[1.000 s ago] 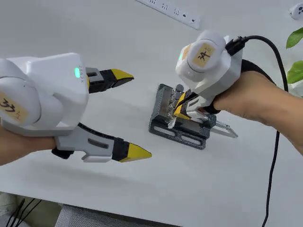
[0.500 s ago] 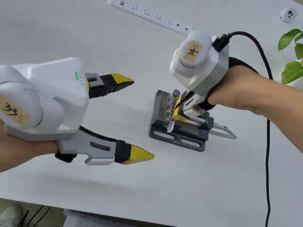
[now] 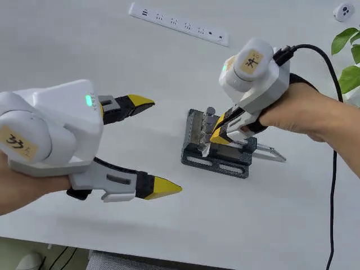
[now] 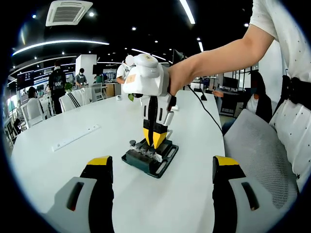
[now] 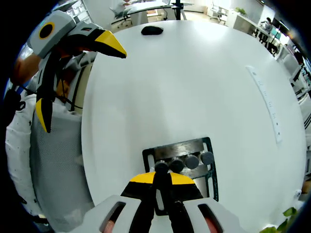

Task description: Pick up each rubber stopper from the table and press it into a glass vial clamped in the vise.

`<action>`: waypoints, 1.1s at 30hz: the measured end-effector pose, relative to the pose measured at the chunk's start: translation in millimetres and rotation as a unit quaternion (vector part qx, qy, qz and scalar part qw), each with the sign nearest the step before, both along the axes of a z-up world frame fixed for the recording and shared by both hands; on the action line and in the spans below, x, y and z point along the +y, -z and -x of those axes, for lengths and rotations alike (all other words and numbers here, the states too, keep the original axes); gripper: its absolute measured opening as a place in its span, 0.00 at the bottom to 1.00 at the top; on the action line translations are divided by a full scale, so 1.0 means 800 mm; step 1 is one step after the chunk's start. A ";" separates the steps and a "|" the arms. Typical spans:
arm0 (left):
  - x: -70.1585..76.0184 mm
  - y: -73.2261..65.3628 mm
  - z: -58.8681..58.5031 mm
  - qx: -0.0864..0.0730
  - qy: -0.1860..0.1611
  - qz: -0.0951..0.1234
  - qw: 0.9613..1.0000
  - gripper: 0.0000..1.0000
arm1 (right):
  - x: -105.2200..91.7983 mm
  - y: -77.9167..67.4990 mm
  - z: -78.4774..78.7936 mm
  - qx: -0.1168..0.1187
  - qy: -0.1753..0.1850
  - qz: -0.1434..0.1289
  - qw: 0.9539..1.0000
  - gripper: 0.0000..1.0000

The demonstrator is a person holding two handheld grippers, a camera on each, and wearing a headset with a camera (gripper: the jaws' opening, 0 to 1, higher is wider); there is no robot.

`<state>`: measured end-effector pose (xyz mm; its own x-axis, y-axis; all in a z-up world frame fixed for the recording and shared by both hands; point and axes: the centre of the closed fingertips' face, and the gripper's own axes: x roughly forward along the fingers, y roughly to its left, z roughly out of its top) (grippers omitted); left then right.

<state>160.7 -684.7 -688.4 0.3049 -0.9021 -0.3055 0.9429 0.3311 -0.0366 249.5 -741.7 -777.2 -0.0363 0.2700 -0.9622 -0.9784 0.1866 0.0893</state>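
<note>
— Fingers of right gripper [image 5: 163, 178]?
— Pressed together, nothing seen between. Tips just above one end of the row of four dark stoppers [image 5: 192, 161] seated in the vise [image 3: 216, 163].
— Left gripper [image 3: 163, 145]?
— Spread wide, empty; held well apart from the vise.
— Farther out?
— Power strip [image 3: 180, 23] beyond the vise, on white table [image 3: 112, 50].

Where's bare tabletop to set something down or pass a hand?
Free: the white table between the vise and the near edge, and between vise and power strip. Crowded: over the vise, under the right hand-held gripper; the left hand-held gripper hangs beside it.
</note>
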 end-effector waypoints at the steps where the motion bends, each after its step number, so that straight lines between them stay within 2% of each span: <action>1: -0.001 0.000 0.000 0.000 0.000 0.000 1.000 0.83 | 0.001 -0.003 -0.001 -0.004 0.005 -0.008 1.000 0.05; 3: -0.002 0.000 -0.001 -0.001 0.001 -0.005 1.000 0.83 | -0.002 -0.008 -0.001 -0.003 0.014 -0.020 1.000 0.06; 11: -0.004 0.003 -0.005 -0.004 0.001 -0.018 1.000 0.84 | -0.023 -0.026 -0.002 -0.030 0.057 -0.069 0.996 0.10; 15: -0.005 0.006 -0.008 -0.006 -0.001 -0.024 1.000 0.86 | -0.041 -0.030 -0.002 -0.037 0.101 -0.103 0.989 0.11; 16: -0.005 0.007 -0.008 -0.006 -0.001 -0.026 1.000 0.87 | -0.045 -0.031 0.000 -0.042 0.100 -0.110 0.988 0.11; 18: -0.006 0.010 -0.010 -0.008 -0.001 -0.030 1.000 0.89 | -0.054 -0.030 0.003 -0.044 0.127 -0.130 0.982 0.12; 19: -0.007 0.012 -0.010 -0.006 0.000 -0.033 0.999 0.89 | -0.056 -0.031 0.002 -0.052 0.127 -0.149 0.979 0.12; 21: -0.007 0.014 -0.011 -0.009 0.000 -0.033 0.999 0.92 | -0.063 -0.031 0.002 -0.051 0.153 -0.164 0.973 0.15; 24: -0.007 0.017 -0.013 -0.008 -0.003 -0.034 0.999 0.95 | -0.074 -0.032 0.008 -0.060 0.172 -0.198 0.963 0.18; 26: -0.008 0.018 -0.016 -0.008 -0.005 -0.034 0.999 0.98 | -0.079 -0.033 0.014 -0.065 0.174 -0.212 0.959 0.23; 28: -0.008 0.021 -0.016 -0.006 -0.005 -0.033 0.999 0.99 | -0.084 -0.034 0.018 -0.074 0.184 -0.235 0.952 0.28; 31: -0.008 0.022 -0.017 -0.001 -0.009 -0.029 1.000 0.99 | -0.097 -0.028 0.028 -0.078 0.184 -0.246 0.949 0.38; 33: -0.009 0.022 -0.018 0.003 -0.012 -0.025 1.000 0.99 | -0.103 -0.027 0.033 -0.077 0.190 -0.262 0.943 0.42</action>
<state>175.4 -691.5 -706.3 0.3249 -0.8778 -0.3520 0.9342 0.3558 -0.0252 222.8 -824.2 -755.6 0.2882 0.6747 -0.6795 -0.8587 0.4961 0.1284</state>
